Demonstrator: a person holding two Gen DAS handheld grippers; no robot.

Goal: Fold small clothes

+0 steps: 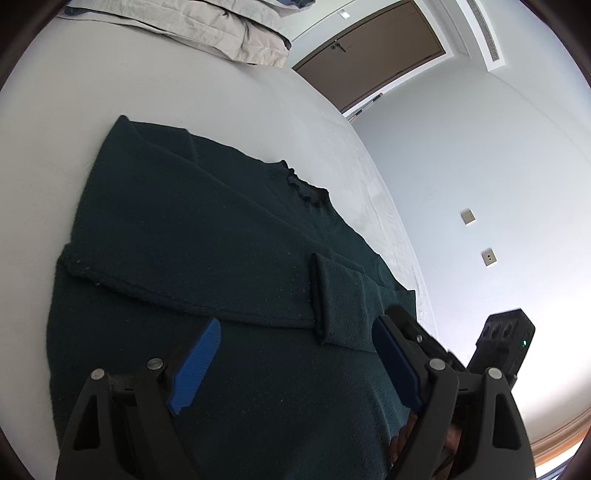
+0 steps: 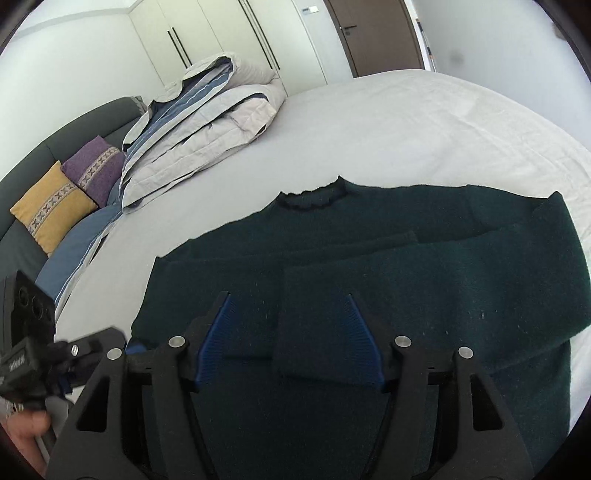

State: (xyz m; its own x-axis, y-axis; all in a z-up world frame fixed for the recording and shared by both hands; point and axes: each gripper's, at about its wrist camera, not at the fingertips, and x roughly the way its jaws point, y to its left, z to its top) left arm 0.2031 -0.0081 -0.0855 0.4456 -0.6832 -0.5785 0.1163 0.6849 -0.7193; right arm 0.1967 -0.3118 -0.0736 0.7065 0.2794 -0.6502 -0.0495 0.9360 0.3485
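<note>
A white bed sheet covered the mattress, lightly creased toward the far edge. A folded quilt, grey with blue stripes, was piled at the head end. Beside it, against a dark headboard, leaned a yellow cushion and a purple cushion, touching each other. White wardrobe doors stood behind. A brown door was closed. Two wall switches sat on the pale wall.
</note>
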